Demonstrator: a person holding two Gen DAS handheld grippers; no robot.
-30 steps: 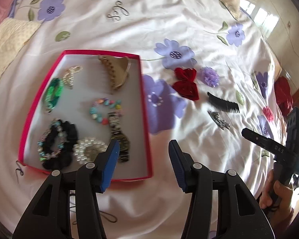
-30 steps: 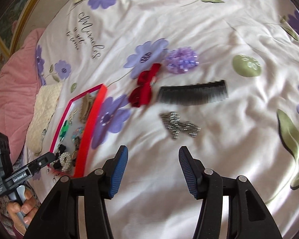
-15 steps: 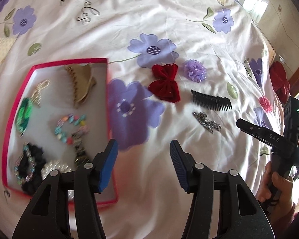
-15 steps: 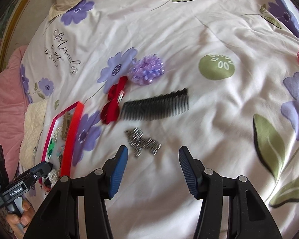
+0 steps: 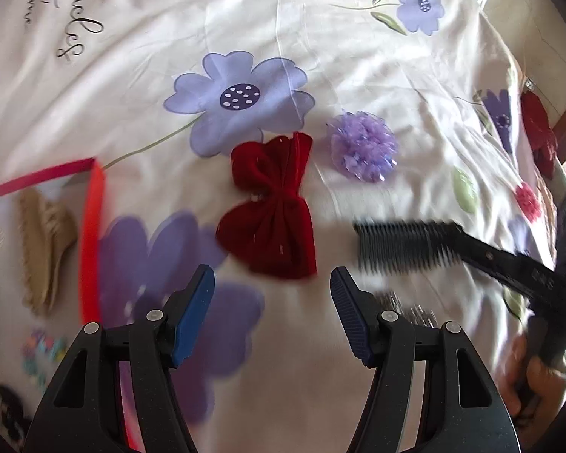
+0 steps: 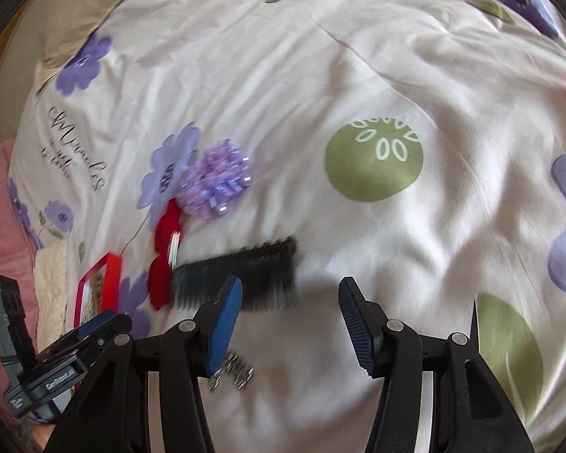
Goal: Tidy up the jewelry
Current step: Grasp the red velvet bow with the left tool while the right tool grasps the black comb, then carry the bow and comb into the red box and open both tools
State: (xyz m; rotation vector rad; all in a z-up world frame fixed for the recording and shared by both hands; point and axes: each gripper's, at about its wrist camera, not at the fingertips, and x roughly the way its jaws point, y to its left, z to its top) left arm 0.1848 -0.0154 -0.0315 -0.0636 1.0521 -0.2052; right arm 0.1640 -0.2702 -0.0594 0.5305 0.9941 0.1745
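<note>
My left gripper is open and empty, just short of a red velvet bow on the bed sheet. A purple flower clip lies behind the bow and a black comb to its right. A silver clip shows behind the left gripper's right finger. My right gripper is open and empty, low over the black comb, with the silver clip under its left finger. The red-rimmed box with a beige claw clip is at the left.
The white flowered bedsheet covers everything. The right gripper's body and the hand holding it are at the right edge of the left wrist view. A pink quilt and a beige pillow lie at the bed's far side.
Both grippers have moved forward and lower toward the loose items. The box has slid to the left in the left view. The comb and silver clip now sit right at the right gripper's fingers.
</note>
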